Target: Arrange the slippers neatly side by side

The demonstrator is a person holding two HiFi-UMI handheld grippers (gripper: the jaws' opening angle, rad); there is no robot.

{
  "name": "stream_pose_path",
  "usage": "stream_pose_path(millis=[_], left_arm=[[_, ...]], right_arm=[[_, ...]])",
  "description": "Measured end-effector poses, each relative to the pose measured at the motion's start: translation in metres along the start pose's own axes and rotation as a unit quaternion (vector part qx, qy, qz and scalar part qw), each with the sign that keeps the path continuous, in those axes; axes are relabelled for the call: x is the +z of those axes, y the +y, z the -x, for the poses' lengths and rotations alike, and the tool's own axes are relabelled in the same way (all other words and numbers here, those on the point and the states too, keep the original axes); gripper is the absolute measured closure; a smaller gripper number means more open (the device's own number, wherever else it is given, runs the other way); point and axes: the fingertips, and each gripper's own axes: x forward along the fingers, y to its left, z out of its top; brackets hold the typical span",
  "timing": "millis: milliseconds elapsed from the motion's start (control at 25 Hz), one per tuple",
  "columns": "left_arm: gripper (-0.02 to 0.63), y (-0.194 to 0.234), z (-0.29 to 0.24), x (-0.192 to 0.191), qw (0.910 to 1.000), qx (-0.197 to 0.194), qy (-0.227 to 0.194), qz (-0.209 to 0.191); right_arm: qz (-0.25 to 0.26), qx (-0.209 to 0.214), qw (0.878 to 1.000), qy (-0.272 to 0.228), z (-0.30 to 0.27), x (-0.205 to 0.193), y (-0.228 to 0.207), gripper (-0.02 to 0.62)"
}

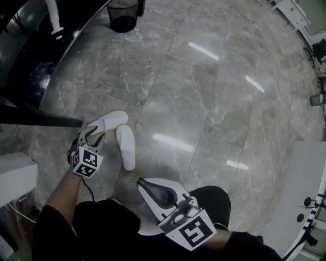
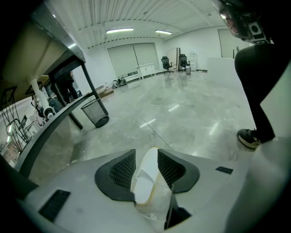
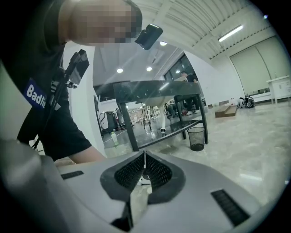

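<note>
Left gripper (image 1: pixel 93 135) is pinching a soft white slipper (image 1: pixel 113 120) by one end, low over the grey marble floor (image 1: pixel 214 102) near its left edge, right by a dark desk frame (image 1: pixel 41 119). The second white slipper (image 1: pixel 126 148) lies just beside it at an angle. Right gripper (image 3: pixel 144 159) has its jaws pressed together on nothing. A black mesh wastebasket (image 1: pixel 122 15) sits well apart at the far edge, nothing blocking.

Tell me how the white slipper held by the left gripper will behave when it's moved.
Probably light and soft: the slipper looks thin, and its edge looks creased where the left gripper pinches it. Held at one end, it may droop or swing. On the glossy floor it would likely slide easily when nudged.
</note>
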Motion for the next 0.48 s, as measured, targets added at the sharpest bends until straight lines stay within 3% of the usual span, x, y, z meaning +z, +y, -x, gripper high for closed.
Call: stream_pose_path(millis=[480], left_arm=[[0.482, 0.01, -0.115, -0.076, 0.9956, -0.027, 0.039, -0.081]], right_arm=[[0.018, -0.034, 0.999, 0.006, -0.005, -0.055, -0.024, 0.595]])
